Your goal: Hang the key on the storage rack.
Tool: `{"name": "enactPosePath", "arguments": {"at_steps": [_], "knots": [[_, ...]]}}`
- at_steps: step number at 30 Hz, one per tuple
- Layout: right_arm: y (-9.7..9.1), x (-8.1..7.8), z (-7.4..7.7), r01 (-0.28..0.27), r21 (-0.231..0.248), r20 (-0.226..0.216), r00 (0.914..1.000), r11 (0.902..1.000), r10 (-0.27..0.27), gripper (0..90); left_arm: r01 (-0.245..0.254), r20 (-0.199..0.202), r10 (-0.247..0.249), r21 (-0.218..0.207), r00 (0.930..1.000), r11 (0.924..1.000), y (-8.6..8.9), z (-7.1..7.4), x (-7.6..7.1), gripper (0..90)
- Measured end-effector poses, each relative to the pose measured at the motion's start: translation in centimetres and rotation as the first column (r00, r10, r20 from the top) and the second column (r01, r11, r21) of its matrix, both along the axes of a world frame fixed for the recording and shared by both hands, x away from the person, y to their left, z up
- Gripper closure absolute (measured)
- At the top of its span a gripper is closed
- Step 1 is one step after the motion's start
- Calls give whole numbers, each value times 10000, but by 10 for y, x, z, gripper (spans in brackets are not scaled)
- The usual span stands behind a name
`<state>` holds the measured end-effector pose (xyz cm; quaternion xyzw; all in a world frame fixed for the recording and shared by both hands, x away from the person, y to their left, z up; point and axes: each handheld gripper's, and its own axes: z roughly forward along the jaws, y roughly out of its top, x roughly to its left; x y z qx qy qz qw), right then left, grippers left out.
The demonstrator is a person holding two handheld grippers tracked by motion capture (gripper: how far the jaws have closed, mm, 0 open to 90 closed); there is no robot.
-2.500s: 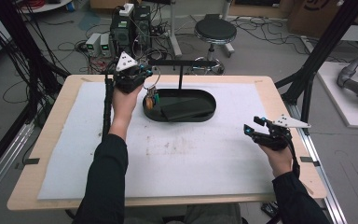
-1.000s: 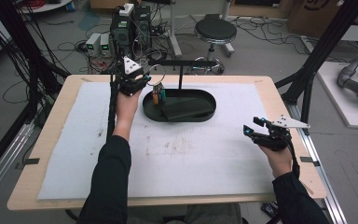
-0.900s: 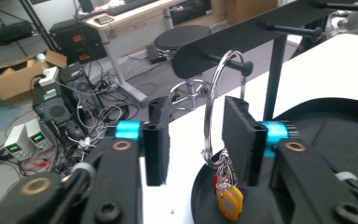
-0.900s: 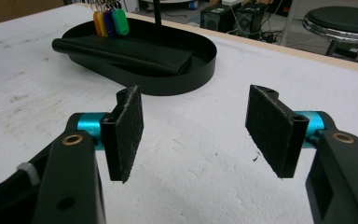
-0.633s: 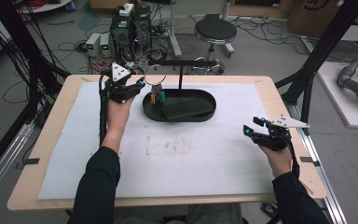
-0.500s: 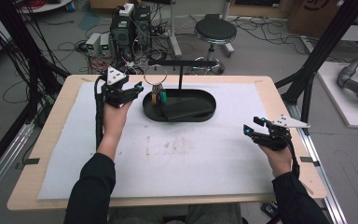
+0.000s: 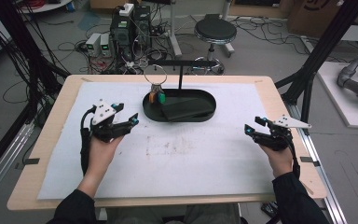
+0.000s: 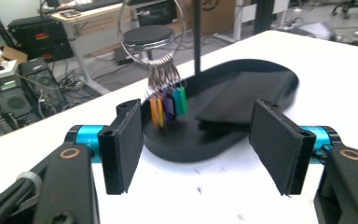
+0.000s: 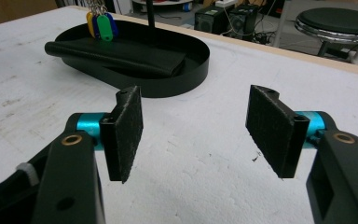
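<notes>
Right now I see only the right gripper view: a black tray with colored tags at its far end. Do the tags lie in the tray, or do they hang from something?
Observer: They hang. A wire ring carries the tags and hangs from the left end of a crossbar above the tray.
Operator: Where is the left claw?
Observer: The left claw is over the white mat, left of the tray, touching nothing.
Operator: Is it open?
Observer: Yes. Its jaws have just been opening, and nothing is between them.
</notes>
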<state>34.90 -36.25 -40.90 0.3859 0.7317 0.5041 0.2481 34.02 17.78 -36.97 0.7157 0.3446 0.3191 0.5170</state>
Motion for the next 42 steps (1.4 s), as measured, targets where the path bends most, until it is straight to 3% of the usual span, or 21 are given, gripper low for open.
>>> {"name": "enactPosePath", "arguments": {"at_steps": [6, 10, 12, 21, 25, 32, 42], "knots": [[-2, -1, 1, 122, 63, -5, 9999, 9999, -122, 361, -157, -230, 158, 47, 9996, 9999, 13, -16, -19, 321], [-5, -2, 1, 281, 192, -37, 9996, 9994, -280, 346, -265, -427, 263, -43, 9987, 9996, 18, -25, -23, 298], [-7, -2, 1, 369, 240, -55, 9993, 9990, -368, 338, -281, -485, 286, 104, 9984, 9996, 21, -29, -24, 297], [-11, -2, 1, 569, 262, -156, 9983, 9980, -565, 310, -380, -533, 382, 49, 9978, 9993, 26, -35, -23, 272], [-11, -3, 1, 507, 263, -62, 9987, 9984, -506, 295, -453, -377, 468, 383, 9982, 9982, 29, -37, -19, 272], [-14, -6, 2, 597, 175, -9, 9982, 9981, -597, 279, -862, -436, 866, 114, 9953, 9962, 41, -37, -15, 262], [-19, -10, 3, 739, 257, 2, 9973, 9969, -740, 242, -1038, -580, 1045, 148, 9928, 9945, 47, -39, -11, 260]]}}
